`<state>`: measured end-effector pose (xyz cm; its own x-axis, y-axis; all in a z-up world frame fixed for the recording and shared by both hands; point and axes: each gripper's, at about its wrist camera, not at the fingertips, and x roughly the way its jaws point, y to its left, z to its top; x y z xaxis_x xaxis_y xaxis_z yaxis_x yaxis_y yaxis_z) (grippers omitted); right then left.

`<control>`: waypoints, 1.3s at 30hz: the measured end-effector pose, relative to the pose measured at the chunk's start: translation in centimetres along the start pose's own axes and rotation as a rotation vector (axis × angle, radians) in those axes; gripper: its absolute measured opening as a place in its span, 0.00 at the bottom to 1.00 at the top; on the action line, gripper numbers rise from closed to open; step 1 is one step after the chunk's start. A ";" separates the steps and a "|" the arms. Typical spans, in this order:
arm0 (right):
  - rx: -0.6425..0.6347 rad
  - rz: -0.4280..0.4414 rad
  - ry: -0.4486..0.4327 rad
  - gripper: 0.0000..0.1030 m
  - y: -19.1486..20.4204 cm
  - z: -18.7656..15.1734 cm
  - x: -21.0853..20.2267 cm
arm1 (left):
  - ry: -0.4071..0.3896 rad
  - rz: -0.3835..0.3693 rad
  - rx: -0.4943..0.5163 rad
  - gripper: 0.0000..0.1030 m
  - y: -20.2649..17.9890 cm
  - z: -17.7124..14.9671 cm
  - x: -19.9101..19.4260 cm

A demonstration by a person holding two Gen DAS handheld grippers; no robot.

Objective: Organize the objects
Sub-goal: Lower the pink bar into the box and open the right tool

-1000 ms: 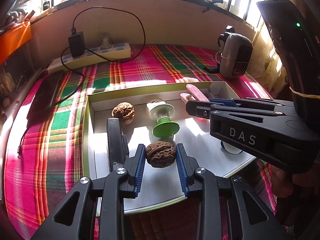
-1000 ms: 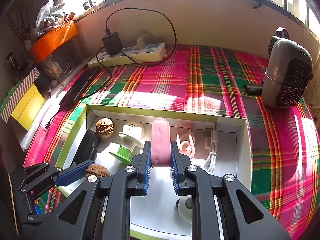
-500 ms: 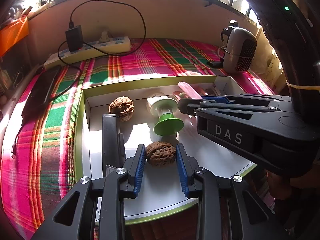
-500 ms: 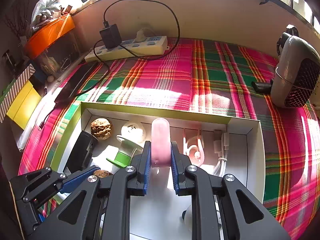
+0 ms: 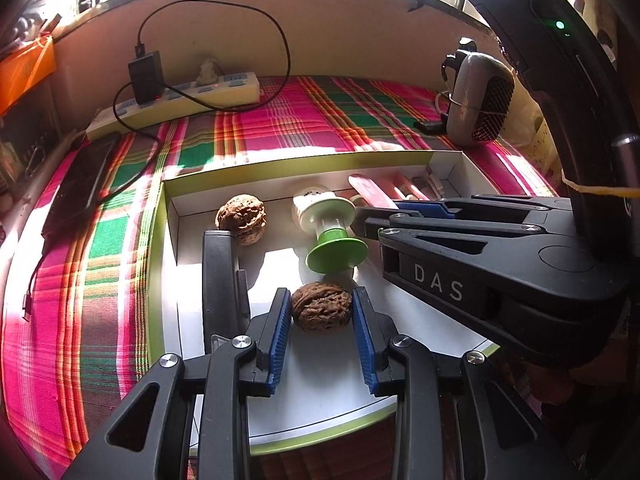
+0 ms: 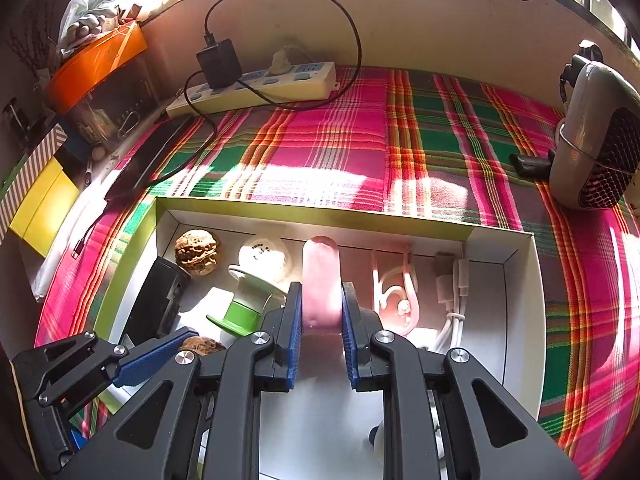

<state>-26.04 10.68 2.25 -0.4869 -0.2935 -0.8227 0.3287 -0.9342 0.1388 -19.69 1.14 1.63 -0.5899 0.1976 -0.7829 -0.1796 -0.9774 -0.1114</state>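
Little has changed over the last second: the box (image 6: 520, 264) sits mid-frame on the plaid cloth (image 6: 340, 148), both hands steady, so sorting seems paused. The right gripper (image 6: 321, 320) pinches the pink case (image 6: 320, 280) at centre; the left gripper (image 5: 322, 316) clasps a walnut (image 5: 321, 307), lower centre

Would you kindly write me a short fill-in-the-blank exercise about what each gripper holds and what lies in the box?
1. The right gripper is shut on a long ____ case.
2. The left gripper holds a ____ between its blue pads.
3. A second walnut lies in the box's far ____ corner, seen from the left wrist.
4. The white bottle lying in the box has a ____ base.

Missing words: pink; walnut; left; green
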 end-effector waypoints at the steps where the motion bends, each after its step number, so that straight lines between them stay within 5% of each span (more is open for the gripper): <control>1: 0.000 0.000 0.001 0.19 0.0 0.0 0.0 | 0.000 0.000 -0.001 0.28 0.0 -0.1 0.0; 18: 0.006 -0.009 0.004 0.19 0.2 0.3 0.1 | 0.000 0.001 0.000 0.28 0.0 0.0 0.0; 39: 0.009 -0.020 -0.042 0.31 0.3 -0.1 -1.7 | -0.014 0.019 -0.003 0.28 -0.2 -0.2 -0.5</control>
<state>-25.04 10.88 3.63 -0.5271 -0.2832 -0.8012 0.3114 -0.9416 0.1280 -19.21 1.22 1.96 -0.6039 0.1796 -0.7766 -0.1656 -0.9813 -0.0982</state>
